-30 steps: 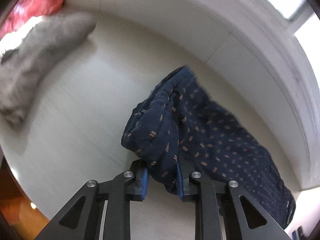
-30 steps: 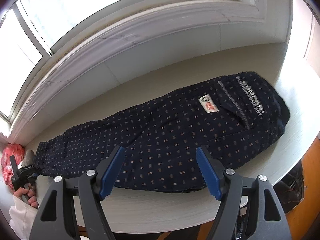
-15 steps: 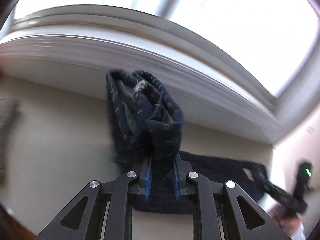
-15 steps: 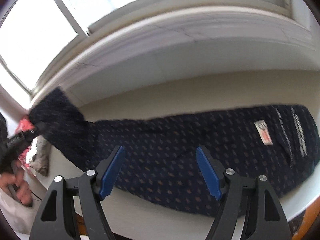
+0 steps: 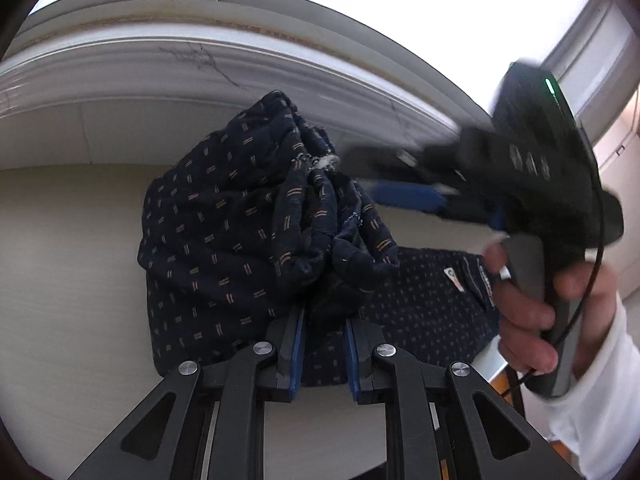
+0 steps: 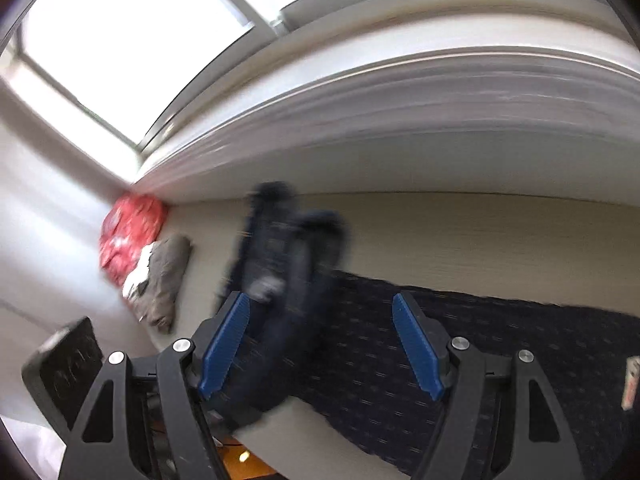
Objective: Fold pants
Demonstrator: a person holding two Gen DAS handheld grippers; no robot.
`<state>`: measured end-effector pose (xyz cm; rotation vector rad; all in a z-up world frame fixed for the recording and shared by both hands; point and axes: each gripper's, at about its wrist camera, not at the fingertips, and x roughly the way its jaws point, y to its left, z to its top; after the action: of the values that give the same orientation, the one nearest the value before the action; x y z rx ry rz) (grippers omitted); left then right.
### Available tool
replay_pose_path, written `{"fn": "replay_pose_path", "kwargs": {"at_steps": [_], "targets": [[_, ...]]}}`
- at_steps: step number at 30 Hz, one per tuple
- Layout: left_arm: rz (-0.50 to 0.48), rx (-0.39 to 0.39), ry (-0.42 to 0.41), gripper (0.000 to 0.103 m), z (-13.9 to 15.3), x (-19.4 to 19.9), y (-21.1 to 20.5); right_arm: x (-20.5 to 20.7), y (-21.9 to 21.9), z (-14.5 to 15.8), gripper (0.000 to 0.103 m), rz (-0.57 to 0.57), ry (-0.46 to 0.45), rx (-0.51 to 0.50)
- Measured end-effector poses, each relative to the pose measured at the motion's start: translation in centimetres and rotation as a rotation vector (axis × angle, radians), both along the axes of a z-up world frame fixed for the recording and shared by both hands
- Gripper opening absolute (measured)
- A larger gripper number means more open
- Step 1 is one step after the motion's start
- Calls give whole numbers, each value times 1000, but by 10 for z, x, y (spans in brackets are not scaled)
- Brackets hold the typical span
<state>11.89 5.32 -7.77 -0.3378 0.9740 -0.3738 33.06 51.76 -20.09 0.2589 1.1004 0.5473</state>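
Left tongs (image 5: 323,356), clamped on the pants (image 5: 256,236) cuffs, had lifted them toward the waistband; right tongs (image 6: 320,344) gaped empty.

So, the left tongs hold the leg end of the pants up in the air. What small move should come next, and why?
Probably carry the left tongs on toward the waistband label and lower the gathered hem there. The pants are lifted and bunched, while the waist half lies flat on the table; the right tongs are open and hold nothing.

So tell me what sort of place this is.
Probably a room at home: a pale table under a window with a white sill, navy pants spread on it, other clothes piled nearby.
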Motion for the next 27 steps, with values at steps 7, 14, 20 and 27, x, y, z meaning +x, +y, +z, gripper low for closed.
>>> {"fn": "replay_pose_path", "kwargs": {"at_steps": [7,14,20,27], "targets": [[-12,-4,16,16,-1,11,6,1,47,-6,71,29,4,-117],[-43,-12,36,16,-4,13,-1,13,54,-23,36,-29,91,-148],[-97,-59,74,18,-8,12,-1,13,14,-17,24,-61,119,-81],[-145,-82,75,87,-3,12,0,5,-35,-18,24,-188,138,-57]]}}
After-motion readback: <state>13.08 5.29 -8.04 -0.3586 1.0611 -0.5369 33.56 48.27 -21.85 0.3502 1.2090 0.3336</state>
